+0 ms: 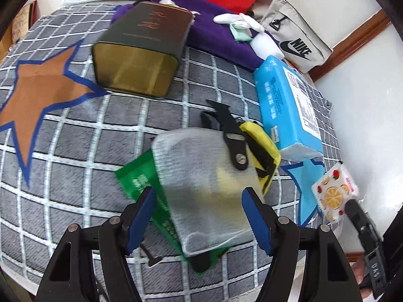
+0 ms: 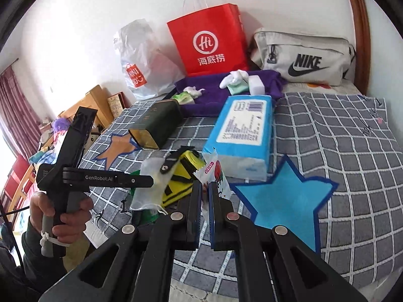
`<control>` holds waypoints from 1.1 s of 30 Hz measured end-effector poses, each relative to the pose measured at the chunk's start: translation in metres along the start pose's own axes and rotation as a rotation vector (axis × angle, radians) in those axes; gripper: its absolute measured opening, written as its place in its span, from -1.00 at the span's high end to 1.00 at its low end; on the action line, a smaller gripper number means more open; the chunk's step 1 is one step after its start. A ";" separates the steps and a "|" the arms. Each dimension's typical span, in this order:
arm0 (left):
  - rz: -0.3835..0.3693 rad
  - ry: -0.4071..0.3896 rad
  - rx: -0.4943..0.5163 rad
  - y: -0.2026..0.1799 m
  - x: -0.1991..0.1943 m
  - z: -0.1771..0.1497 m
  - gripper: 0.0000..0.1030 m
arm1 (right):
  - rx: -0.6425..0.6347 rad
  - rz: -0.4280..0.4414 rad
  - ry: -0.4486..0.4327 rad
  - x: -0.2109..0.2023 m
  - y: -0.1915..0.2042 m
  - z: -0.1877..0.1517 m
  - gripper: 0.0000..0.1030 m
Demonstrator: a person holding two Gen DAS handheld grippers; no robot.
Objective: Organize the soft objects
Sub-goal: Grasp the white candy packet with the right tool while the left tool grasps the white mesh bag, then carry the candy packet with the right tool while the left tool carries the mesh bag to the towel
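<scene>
**Fruit-print packet pinched on the right, mesh pouch between open jaws on the left**

The right gripper [image 2: 205, 196] has its jaws narrowed to a slit on a small white fruit-print packet [image 2: 216, 176], which stands upright between the blue pads, above the bed's grey checked blanket [image 2: 340, 151]. In the left wrist view the same packet [image 1: 333, 193] shows at the far right edge.

The left gripper [image 1: 201, 214] hovers with its jaws spread wide on either side of a white mesh pouch [image 1: 201, 188]; the pads do not visibly touch it. The pouch lies on top of a green packet [image 1: 141, 178] and partly over a yellow pouch with black straps [image 1: 262, 151], with a black clip [image 1: 231, 136] across its upper edge.

Just beyond the pile lies a blue tissue pack [image 1: 284, 108], and further left a dark green tin [image 1: 143, 50] on its side. At the head of the bed a purple towel [image 1: 214, 37] carries small white items, with a red paper bag [image 2: 209, 40] and a grey Nike bag [image 2: 304, 58] against the wall.
</scene>
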State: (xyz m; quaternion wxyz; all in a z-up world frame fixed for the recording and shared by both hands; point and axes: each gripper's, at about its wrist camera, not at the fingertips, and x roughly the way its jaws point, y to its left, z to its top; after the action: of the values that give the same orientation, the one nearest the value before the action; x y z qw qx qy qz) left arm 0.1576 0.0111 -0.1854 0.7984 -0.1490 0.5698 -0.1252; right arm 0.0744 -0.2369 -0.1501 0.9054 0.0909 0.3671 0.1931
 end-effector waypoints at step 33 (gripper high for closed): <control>0.099 -0.203 0.028 0.020 -0.075 -0.020 0.82 | 0.083 -0.008 0.070 0.021 -0.012 -0.025 0.90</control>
State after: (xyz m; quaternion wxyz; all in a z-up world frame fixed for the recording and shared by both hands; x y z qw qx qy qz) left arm 0.1159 0.0557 -0.1339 0.8591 -0.1215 0.4911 -0.0776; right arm 0.0737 -0.2384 -0.1845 0.8881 0.1202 0.4067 0.1773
